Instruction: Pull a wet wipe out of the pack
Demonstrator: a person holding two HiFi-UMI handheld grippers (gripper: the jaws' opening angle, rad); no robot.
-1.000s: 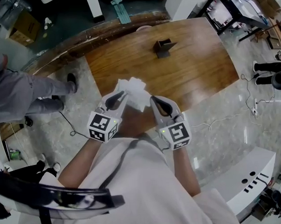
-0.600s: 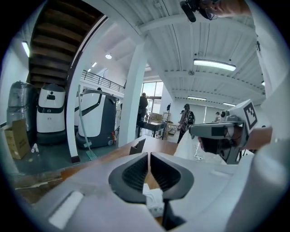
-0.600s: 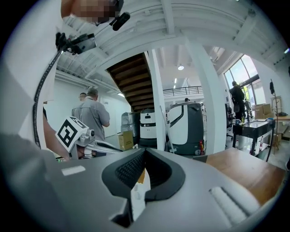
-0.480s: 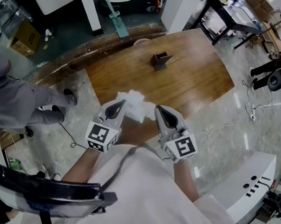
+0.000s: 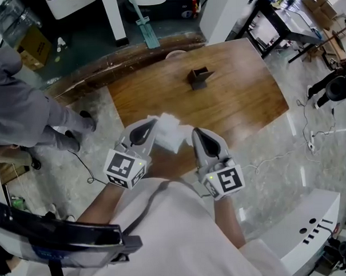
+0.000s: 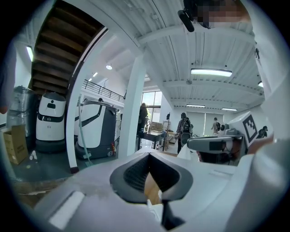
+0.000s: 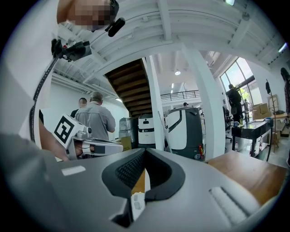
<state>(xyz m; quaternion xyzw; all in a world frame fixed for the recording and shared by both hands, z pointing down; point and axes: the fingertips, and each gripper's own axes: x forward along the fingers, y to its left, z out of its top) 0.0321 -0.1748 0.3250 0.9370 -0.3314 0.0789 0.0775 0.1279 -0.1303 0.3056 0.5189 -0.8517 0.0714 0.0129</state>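
A crumpled white wet wipe hangs in the air between my two grippers, above the near edge of the wooden table. My left gripper is shut on the wipe's left side. In the left gripper view its jaws are closed tip to tip, with a scrap of white wipe in the gap below. My right gripper is shut on the wipe's right side. The right gripper view shows closed jaws and a white scrap under them. No pack is in view.
A small dark box stands on the far part of the table. A person in grey stands to the left on the marble floor. Cables trail to the right. A white unit sits at lower right.
Both grippers have risen a little with the wipe between them. The wipe, spread wider a second ago, now looks more bunched, and the left jaws have closed on it.
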